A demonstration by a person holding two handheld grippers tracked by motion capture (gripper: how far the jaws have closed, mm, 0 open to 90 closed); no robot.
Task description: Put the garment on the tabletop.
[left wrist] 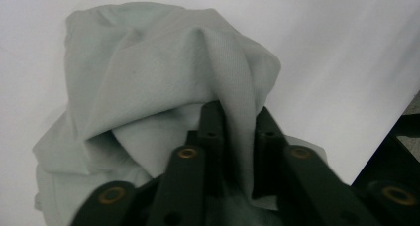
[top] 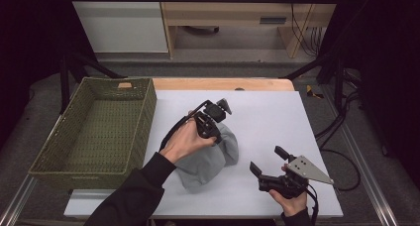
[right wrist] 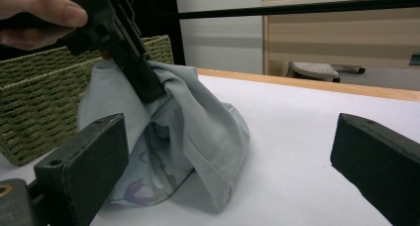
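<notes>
My left tongs [left wrist: 233, 137] are clamped on a fold of the grey cloth [top: 213, 159]; right tongs [top: 270, 159] apart. Soft, light, floppy: I'd grip bunched folds.

Pale grey-blue cloth [top: 210, 161] with faint purple print, olive-green woven basket [top: 94, 132], white tabletop [top: 277, 117].

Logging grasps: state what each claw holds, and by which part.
Left claw: pinches a raised fold of the grey cloth. Right claw: open, holds nothing.

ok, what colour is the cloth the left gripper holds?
Pale grey-blue cloth; clearest in the left gripper view.
</notes>
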